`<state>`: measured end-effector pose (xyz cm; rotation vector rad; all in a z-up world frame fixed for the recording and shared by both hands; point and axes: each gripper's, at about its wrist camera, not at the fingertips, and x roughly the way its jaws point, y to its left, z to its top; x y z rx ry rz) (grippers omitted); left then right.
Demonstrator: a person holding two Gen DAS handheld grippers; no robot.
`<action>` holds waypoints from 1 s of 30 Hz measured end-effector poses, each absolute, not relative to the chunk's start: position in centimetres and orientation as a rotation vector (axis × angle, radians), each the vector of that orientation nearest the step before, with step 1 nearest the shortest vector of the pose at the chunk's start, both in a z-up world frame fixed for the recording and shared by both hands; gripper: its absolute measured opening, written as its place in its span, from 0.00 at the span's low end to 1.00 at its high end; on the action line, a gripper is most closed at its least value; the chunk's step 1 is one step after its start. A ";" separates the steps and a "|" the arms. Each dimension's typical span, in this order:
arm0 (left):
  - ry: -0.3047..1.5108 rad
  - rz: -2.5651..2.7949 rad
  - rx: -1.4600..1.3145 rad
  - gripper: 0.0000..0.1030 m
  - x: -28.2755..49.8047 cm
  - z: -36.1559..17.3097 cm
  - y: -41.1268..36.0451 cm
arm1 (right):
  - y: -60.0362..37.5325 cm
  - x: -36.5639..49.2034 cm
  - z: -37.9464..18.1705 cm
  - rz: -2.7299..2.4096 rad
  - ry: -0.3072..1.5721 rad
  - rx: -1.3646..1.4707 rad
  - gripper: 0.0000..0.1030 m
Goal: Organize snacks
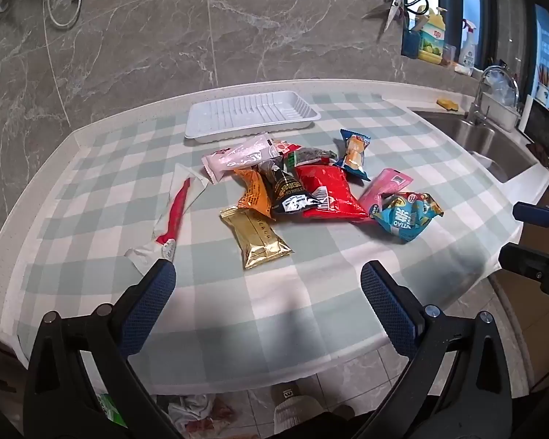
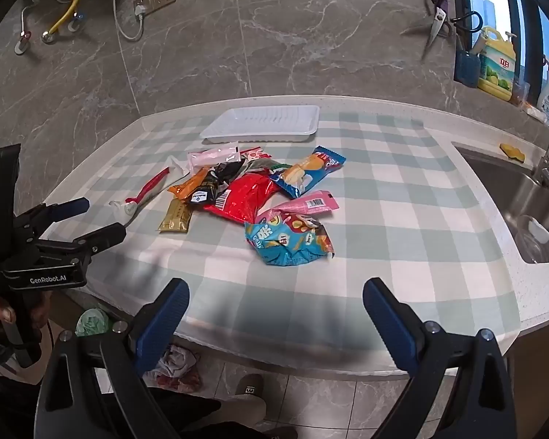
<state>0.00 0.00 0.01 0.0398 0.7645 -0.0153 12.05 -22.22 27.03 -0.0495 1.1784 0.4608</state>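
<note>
Only rightward: wall hoses [image 2: 60, 22].

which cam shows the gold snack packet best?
Left wrist: the gold snack packet lies nearly whole in view, just ahead of the open left gripper. In the right wrist view it is smaller, foreshortened, and partly tucked under the orange packet.
</note>
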 end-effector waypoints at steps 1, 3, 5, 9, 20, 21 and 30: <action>0.762 -0.014 0.042 1.00 0.0 0.0 0.0 | -22.2 12.1 27.0 0.460 1.186 -0.049 0.95; 0.758 -0.018 0.041 1.00 0.0 0.0 0.0 | -22.2 12.1 26.9 0.461 1.188 -0.046 0.95; 0.754 -0.019 0.048 1.00 0.0 0.0 0.1 | -22.2 12.2 26.9 0.462 1.185 -0.040 0.95; 0.760 -0.022 0.048 1.00 0.0 0.2 -0.2 | -22.2 12.2 26.9 0.463 1.187 -0.040 0.95; 0.759 -0.019 0.060 1.00 0.3 -0.1 -0.4 | -22.3 12.5 26.9 0.461 1.187 -0.041 0.95; 0.760 -0.019 0.061 1.00 0.4 -0.1 -0.4 | -22.4 12.5 26.9 0.462 1.188 -0.042 0.95; 0.763 -0.017 0.065 1.00 0.7 -0.4 -0.9 | -22.6 12.6 26.8 0.460 1.189 -0.041 0.95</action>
